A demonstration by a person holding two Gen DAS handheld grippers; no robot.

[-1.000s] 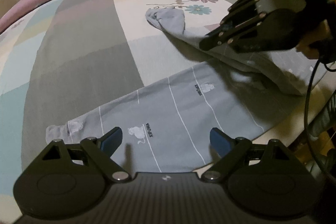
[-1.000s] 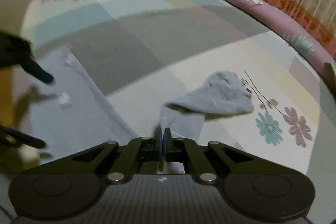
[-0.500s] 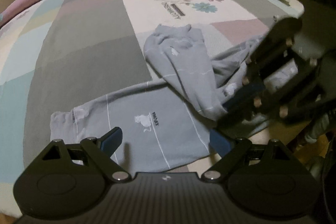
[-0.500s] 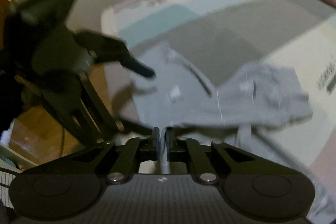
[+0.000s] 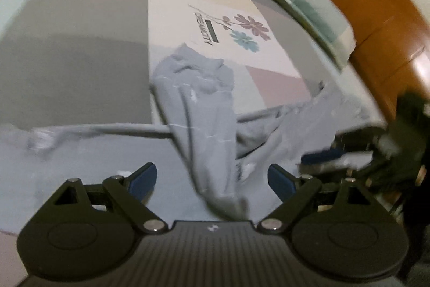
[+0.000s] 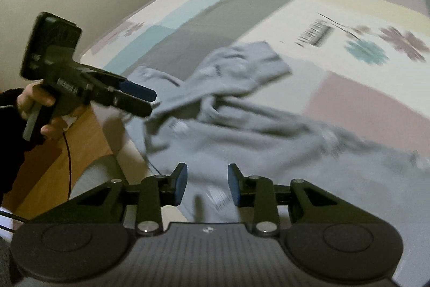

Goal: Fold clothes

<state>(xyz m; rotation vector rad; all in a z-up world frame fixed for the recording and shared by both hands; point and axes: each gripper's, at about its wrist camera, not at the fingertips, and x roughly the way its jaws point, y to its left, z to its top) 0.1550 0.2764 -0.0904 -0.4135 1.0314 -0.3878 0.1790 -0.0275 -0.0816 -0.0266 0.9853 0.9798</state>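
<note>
The right hand-held gripper (image 6: 207, 184) is opening, having just dropped the trouser leg (image 6: 236, 71) across the grey trousers (image 5: 113, 166) on the bed (image 5: 80, 58), while the left hand-held gripper (image 5: 212, 179) is staying wide and empty

The dark lettering on the bedsheet (image 5: 207, 30) is too blurred to read.

Both grippers, the right gripper (image 6: 207, 183) and the left gripper (image 5: 212, 178), are matte black with blue finger pads (image 6: 180, 183), silver pivot screws and ribbed housings; a black sleeve (image 6: 10, 141) covers the wrist.
</note>
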